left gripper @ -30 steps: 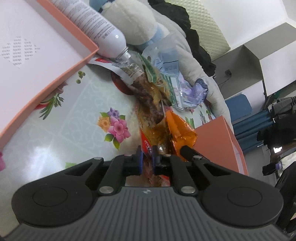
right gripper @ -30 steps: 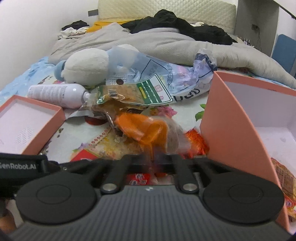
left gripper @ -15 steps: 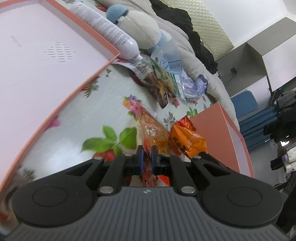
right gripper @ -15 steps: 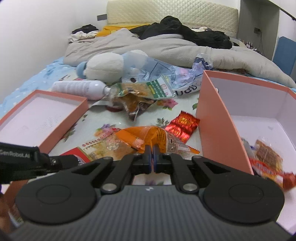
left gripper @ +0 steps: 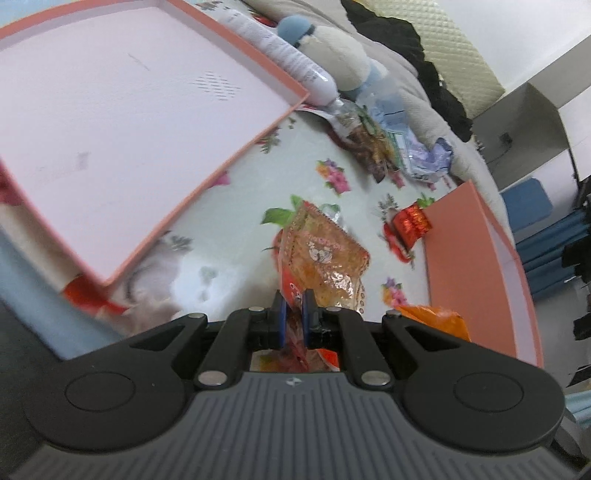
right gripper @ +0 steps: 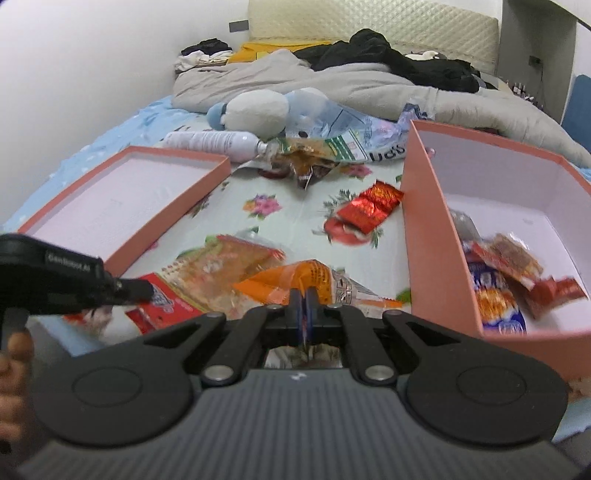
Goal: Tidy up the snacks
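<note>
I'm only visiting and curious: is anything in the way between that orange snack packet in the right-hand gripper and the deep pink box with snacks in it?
Only the box's own near wall. The right gripper is shut on the orange packet, low beside that wall, so the packet must clear its rim. The red foil packet lies farther off, not in the way.

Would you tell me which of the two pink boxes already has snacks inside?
The deep pink box on the right holds several packets; the shallow pink tray on the left has none.

We've got a white plush toy [right gripper: 258,112] lying beside a white spray bottle [right gripper: 210,142], a rumpled grey duvet [right gripper: 332,85] behind them with black clothes [right gripper: 399,59] dumped on top, plus a quilted headboard [right gripper: 369,16].
</note>
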Demonstrator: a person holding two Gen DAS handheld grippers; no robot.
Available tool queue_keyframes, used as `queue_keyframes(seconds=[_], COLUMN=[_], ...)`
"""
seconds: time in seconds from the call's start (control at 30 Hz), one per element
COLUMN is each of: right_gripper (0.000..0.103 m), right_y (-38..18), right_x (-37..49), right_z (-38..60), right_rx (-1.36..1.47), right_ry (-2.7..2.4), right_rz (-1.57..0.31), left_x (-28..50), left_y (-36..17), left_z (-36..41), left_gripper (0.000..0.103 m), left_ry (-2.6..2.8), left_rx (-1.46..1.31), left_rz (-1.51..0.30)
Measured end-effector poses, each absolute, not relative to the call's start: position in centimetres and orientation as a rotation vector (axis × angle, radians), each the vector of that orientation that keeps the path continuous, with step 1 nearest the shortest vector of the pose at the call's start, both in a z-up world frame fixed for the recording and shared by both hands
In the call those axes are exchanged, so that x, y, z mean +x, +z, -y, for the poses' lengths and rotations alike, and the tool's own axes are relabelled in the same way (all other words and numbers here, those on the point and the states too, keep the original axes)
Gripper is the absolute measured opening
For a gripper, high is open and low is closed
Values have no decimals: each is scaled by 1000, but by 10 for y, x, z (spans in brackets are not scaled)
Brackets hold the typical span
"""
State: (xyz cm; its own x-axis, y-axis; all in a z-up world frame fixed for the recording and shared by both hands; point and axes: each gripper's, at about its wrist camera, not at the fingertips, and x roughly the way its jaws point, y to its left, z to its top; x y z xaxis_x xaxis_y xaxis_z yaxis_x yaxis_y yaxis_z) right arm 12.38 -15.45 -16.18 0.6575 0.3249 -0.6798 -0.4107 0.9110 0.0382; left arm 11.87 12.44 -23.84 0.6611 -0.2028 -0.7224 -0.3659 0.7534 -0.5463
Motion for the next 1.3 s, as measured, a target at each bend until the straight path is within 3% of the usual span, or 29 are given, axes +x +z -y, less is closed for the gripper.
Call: queue_keyframes(seconds=[0.3, 0.33, 0.4, 0.43, 0.47, 0.5, 0.53, 0.57, 0.67, 0.77, 1.1, 1.3], right_gripper=[8, 8, 10, 14, 32, 43, 60, 66, 68, 82, 81, 73], right_y=[-172, -174, -178, -180, -182, -183, -184, -185, -186, -187, -203, -211], right_x=[102, 102, 102, 101, 100, 99, 97, 96, 97, 99, 108, 112], right_z=[182, 185, 189, 190, 192, 193, 195, 197, 196, 193, 183, 184], right_rx=[-69, -53, -33, -30, -26, -17, -2, 13, 40, 49, -37, -36], right_ry=[432, 431, 437, 435, 435, 434, 441, 449, 455, 442, 361, 368], right_rz=[-812, -826, -852, -857, -862, -864, -857, -847, -830, -804, -785, -817], left_x=[106, 107, 108, 108, 108, 108, 109, 110, 117, 129, 192, 217], left_y=[-235, -235, -233, -231, -229, -226, -224, -221, -212, -205, -213, -231], left_z=[-123, -122, -120, -120, -119, -118, -117, -115, -107, -97, -61, -43], left_gripper=[13, 21, 48, 67, 76, 78, 81, 83, 88, 89, 89, 88], left_ry=[116, 121, 139, 151, 159, 159, 155, 152, 139, 115, 13, -22], left_rx=[-689, -676, -660, -652, -643, -628, -613, -596, -528, -454, -224, -100], left_rz=[-938, -951, -970, -979, -984, -985, -988, -994, -989, -980, -986, -1009])
